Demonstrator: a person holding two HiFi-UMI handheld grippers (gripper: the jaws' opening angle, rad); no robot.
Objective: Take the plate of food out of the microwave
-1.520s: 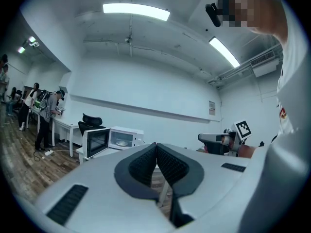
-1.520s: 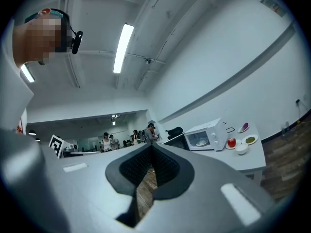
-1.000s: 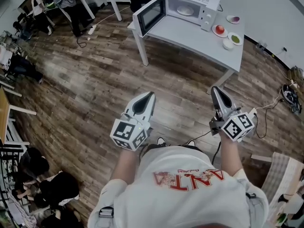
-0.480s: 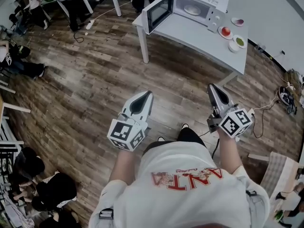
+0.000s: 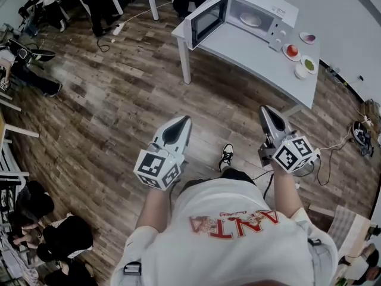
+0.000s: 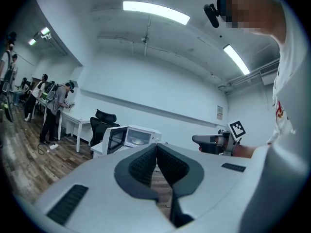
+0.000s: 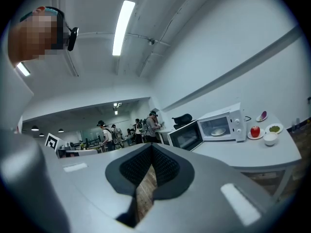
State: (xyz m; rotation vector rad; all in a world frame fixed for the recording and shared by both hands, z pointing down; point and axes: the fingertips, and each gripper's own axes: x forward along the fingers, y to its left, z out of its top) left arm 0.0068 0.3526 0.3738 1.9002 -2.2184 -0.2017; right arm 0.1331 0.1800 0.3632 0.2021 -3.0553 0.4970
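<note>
From the head view, the left claw (image 5: 186, 120) and right claw (image 5: 266, 109) are held out level over the wood floor (image 5: 119, 100), side by side. The white worktop (image 5: 250, 49) stands well ahead at upper right. On it is the microwave (image 5: 271, 8) with its door (image 5: 208, 21) swung open, and the plate (image 5: 250, 19) lies inside, far from both claws. In the left gripper view the left claw (image 6: 156, 147) has its jaws pressed together with nothing between them. The microwave (image 6: 146, 132) sits beyond and left of the tips, with the plate (image 6: 138, 141) in its cavity. In the right gripper view the right claw (image 7: 151, 147) is likewise closed and empty. The plate (image 7: 217, 131) shows in the microwave (image 7: 235, 118) off to the right, well apart, with an apple (image 7: 255, 131) just beside the oven.
</note>
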